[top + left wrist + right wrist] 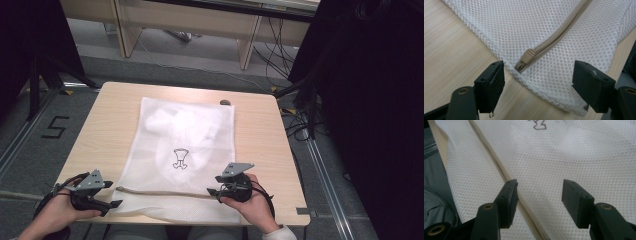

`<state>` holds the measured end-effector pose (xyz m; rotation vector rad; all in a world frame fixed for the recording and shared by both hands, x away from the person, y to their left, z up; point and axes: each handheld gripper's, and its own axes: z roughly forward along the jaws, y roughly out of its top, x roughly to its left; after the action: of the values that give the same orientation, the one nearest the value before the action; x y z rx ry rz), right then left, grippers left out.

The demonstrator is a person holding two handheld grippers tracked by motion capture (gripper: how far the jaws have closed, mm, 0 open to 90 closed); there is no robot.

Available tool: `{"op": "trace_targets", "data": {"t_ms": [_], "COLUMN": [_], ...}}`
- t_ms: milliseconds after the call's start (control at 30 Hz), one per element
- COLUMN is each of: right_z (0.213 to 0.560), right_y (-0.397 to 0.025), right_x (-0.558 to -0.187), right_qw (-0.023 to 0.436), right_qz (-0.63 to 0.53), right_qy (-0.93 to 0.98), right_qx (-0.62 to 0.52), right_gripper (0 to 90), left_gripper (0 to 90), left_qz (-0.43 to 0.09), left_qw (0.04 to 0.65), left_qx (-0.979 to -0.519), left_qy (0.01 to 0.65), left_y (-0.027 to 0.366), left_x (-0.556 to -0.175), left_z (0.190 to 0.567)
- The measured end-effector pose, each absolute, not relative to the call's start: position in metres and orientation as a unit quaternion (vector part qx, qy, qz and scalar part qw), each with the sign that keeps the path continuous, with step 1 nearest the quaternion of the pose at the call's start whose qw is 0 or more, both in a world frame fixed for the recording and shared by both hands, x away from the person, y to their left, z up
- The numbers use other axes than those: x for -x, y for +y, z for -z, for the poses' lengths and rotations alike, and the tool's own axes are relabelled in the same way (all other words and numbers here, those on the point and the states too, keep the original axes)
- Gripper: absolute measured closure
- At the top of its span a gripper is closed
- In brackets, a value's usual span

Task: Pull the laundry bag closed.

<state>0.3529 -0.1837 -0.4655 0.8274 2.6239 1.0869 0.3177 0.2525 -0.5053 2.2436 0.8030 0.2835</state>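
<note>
A white mesh laundry bag [185,145] lies flat on the wooden table [110,120], with pale cloth inside and a small black printed mark [180,159]. Its beige zipper [165,192] runs along the near end. My left gripper [112,195] is open at the bag's near-left corner. In the left gripper view its jaws straddle the zipper pull [525,58] without touching it. My right gripper [214,192] is open at the zipper's right end. In the right gripper view the zipper [499,162] passes just inside its left jaw, over the mesh [574,157].
A small dark object [225,102] sits at the table's far edge. Beyond the table stand wooden desks [200,25] with cables on the floor. Black curtains [370,100] hang at the right, and a "5" [54,127] marks the floor at the left.
</note>
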Motion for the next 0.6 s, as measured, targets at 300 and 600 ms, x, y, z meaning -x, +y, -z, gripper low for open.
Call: {"op": "trace_targets", "data": {"t_ms": [300,600], "right_z": [0.461,0.459], "right_y": [-0.154,-0.119], "right_x": [-0.356,-0.361], "right_qw": [0.080,0.070], "right_qz": [-0.369,-0.377], "right_qy": [0.895,0.900], "right_qx": [-0.236,-0.209], "right_gripper": [57.0,59.0], "left_gripper": [23.2,22.8], "left_qz": [-0.107,-0.106], "left_qw": [0.360,0.357], "left_qx": [-0.874,-0.881], "left_qy": [0.307,0.292], "left_y": [0.254,0.254], "left_x": [-0.317,-0.318], "left_z": [0.506,0.505]}}
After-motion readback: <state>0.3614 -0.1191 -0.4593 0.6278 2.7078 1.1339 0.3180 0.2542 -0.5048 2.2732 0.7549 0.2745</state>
